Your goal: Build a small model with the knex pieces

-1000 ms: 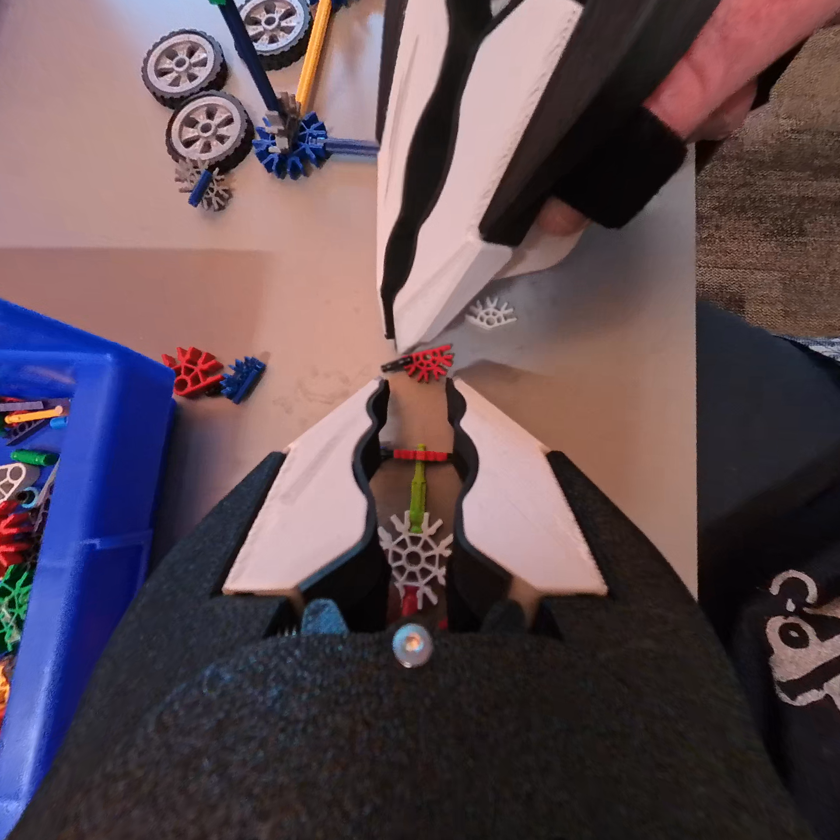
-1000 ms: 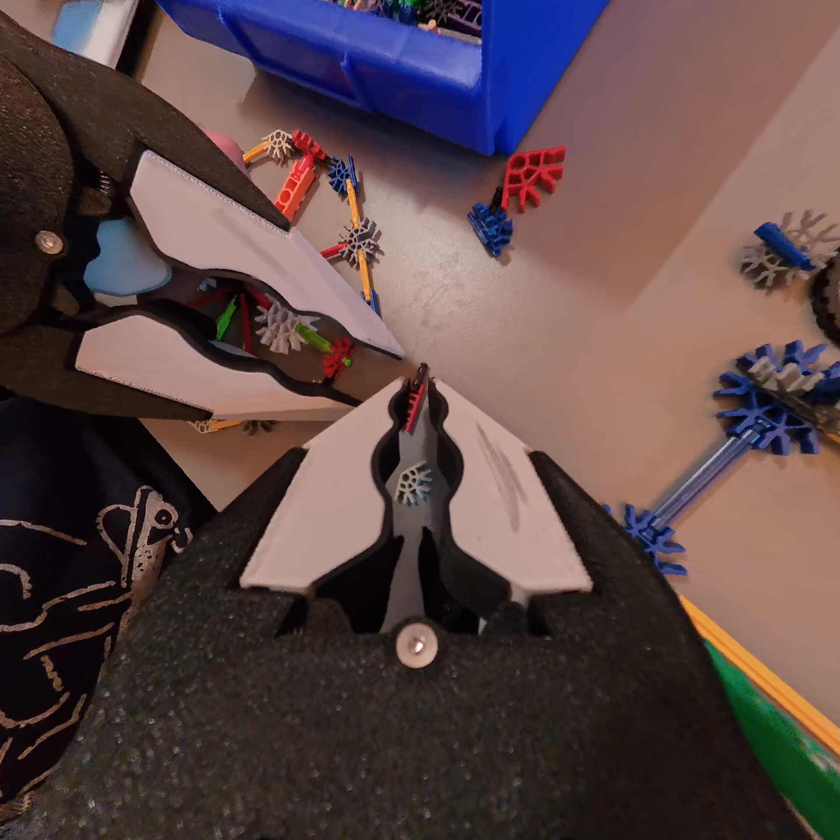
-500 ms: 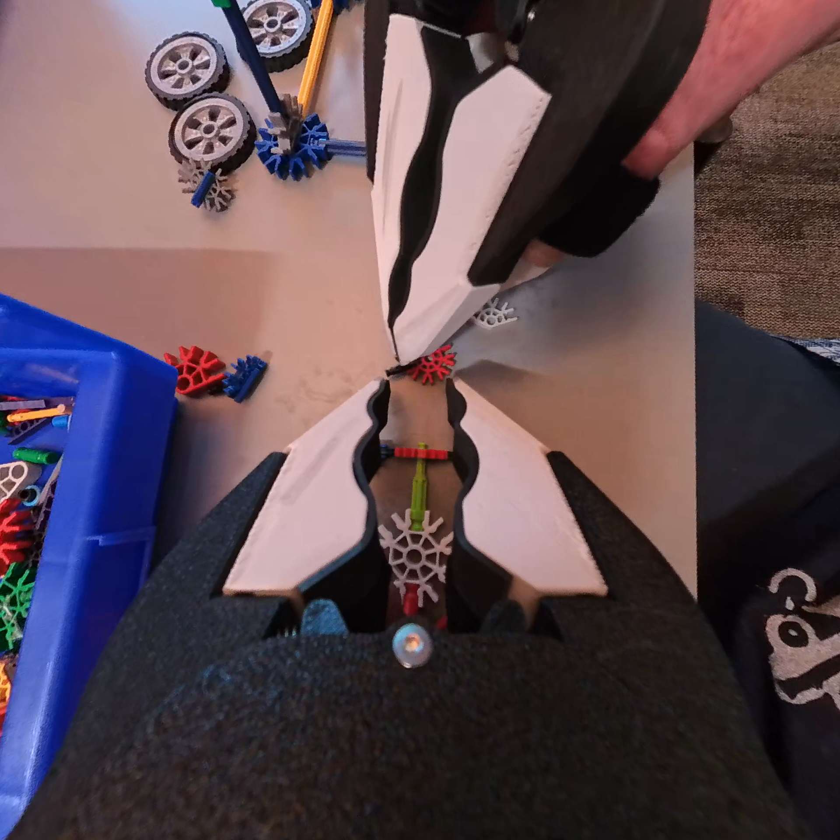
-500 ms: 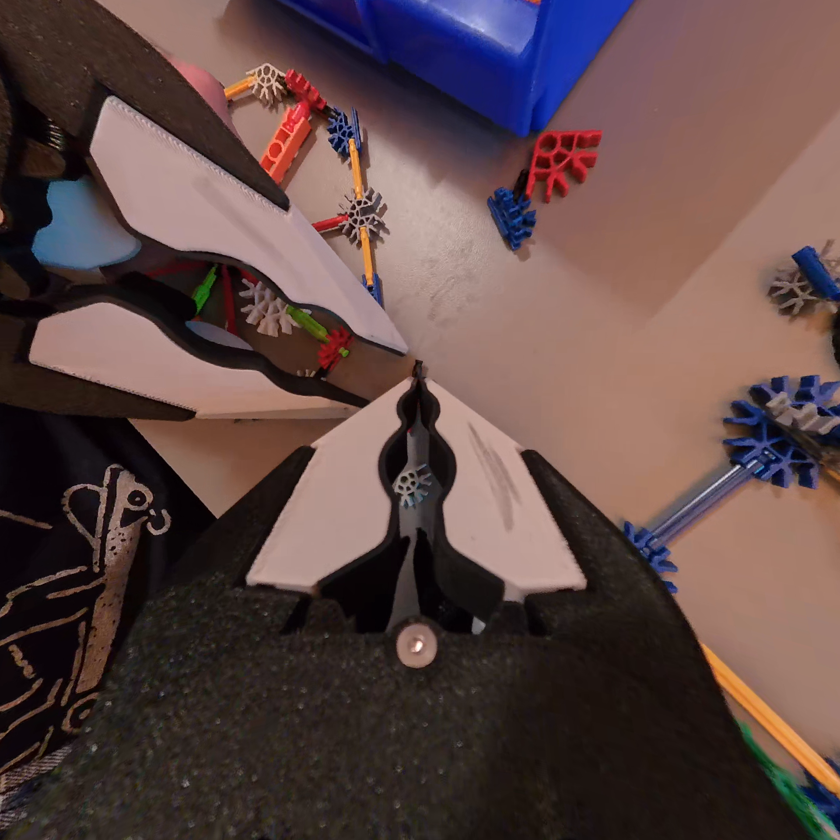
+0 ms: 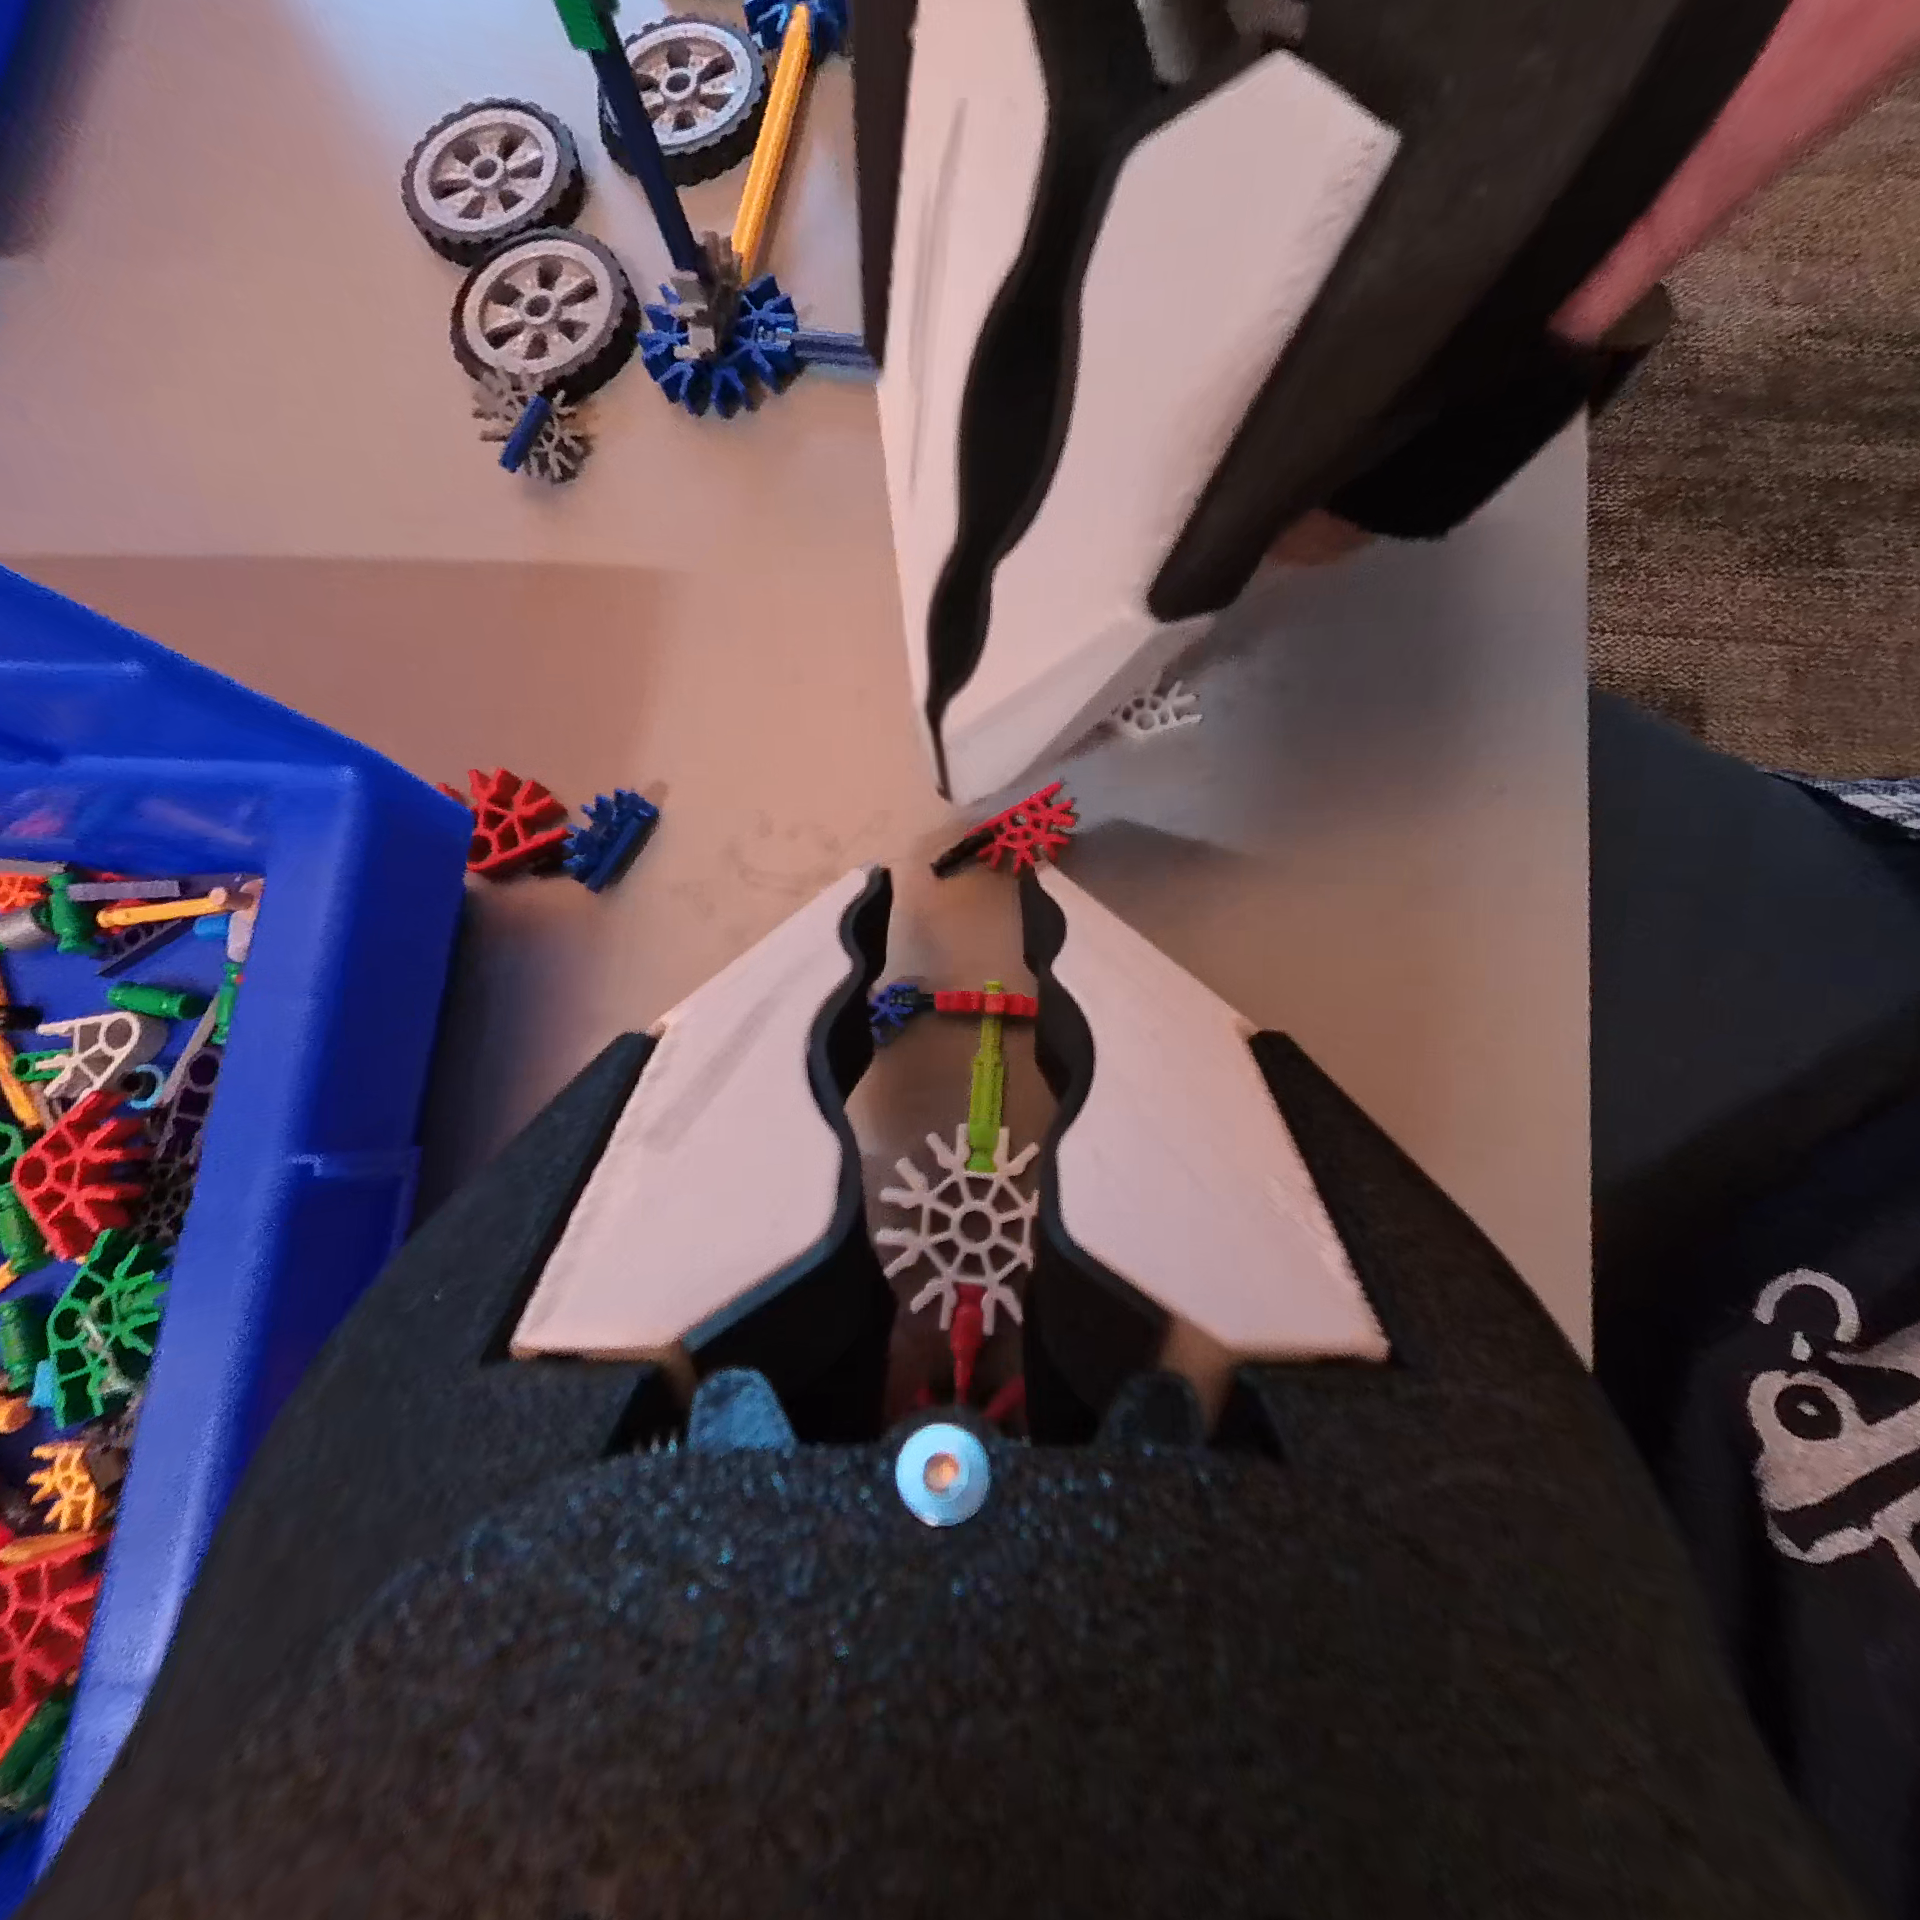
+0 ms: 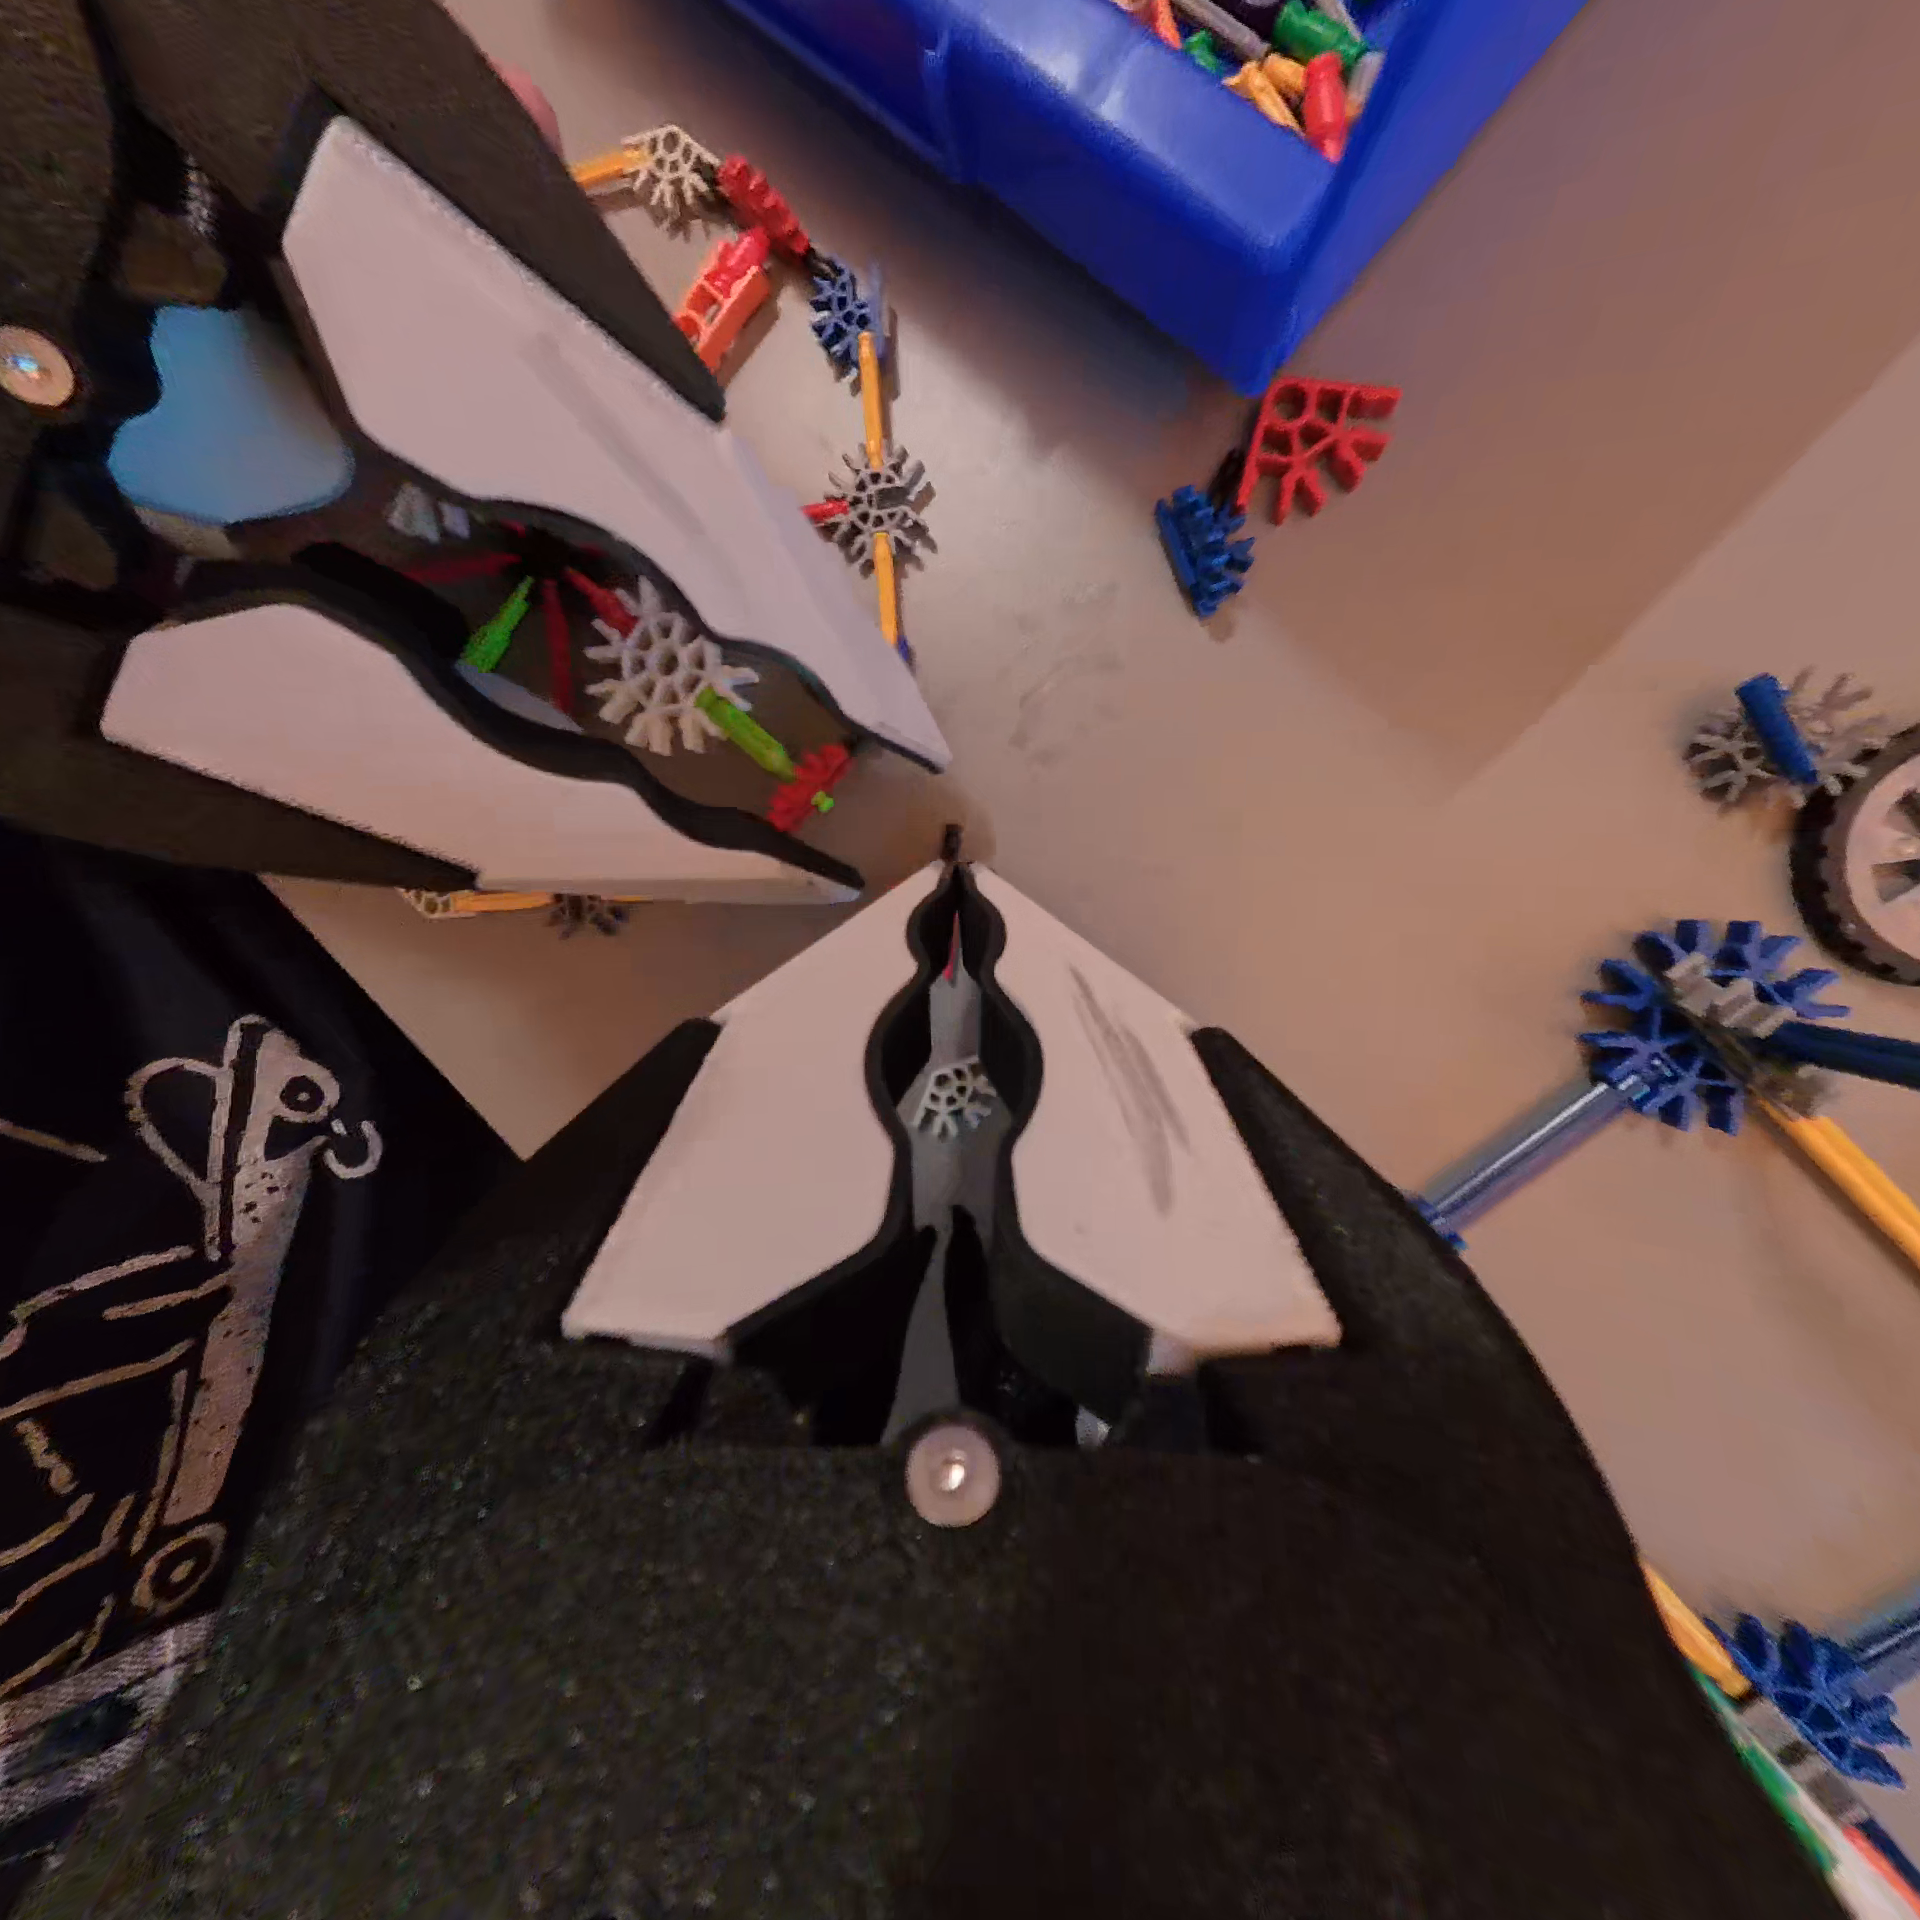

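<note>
My left gripper (image 5: 956,883) is shut on a small build: a white snowflake connector (image 5: 956,1226) with a green rod (image 5: 985,1081) that ends in a red connector (image 5: 987,1000). The same build shows in the right wrist view, between the left gripper's (image 6: 899,826) fingers (image 6: 665,665). My right gripper (image 6: 954,868) is shut on another red connector (image 5: 1023,826) with a short black piece on it, seen edge-on in its own view (image 6: 948,961). Its tip (image 5: 943,769) hangs just beyond the left fingertips. A white connector (image 5: 1153,712) lies on the table under it.
A blue bin (image 5: 343,935) of loose pieces stands at the left. A red and a blue connector (image 5: 509,831) lie beside it. A wheeled build (image 5: 540,312) sits farther back. A chain of rods and connectors (image 6: 873,499) lies behind the left gripper. The table edge (image 5: 1588,935) is at the right. Left and right tips are no more than a few centimetres apart.
The right gripper's fingers have closed tighter on the red connector, and it has turned slightly. The left gripper and its build have stayed still.
</note>
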Tool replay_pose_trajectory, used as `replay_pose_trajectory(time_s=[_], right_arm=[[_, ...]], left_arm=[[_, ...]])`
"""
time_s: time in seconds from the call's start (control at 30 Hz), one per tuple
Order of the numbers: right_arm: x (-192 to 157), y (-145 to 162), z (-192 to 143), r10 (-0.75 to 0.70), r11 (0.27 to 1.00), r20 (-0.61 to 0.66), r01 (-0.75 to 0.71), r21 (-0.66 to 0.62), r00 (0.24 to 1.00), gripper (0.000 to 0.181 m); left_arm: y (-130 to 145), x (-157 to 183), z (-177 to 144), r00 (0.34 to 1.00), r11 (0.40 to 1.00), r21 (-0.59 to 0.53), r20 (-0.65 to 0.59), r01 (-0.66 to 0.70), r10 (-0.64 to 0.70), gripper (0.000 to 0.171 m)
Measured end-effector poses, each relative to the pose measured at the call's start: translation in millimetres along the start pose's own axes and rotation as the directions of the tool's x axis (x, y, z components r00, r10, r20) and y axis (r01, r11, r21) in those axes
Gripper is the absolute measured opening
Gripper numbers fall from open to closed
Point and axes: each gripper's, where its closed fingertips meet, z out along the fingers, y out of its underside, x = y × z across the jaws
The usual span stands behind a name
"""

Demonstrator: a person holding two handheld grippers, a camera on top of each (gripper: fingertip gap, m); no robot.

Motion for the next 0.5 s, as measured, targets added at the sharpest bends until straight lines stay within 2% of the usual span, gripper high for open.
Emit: replay_pose_trajectory(time_s=[0.5], right_arm=[[-3.0, 6.6, 12.3, -0.050, 0.996, -0.025, 0.048, -0.079, 0.998, 0.000]], left_arm=[[0.4, -10.2, -12.8, 0.999, 1.000, 0.013, 0.032, 0.025, -0.025, 0.024]])
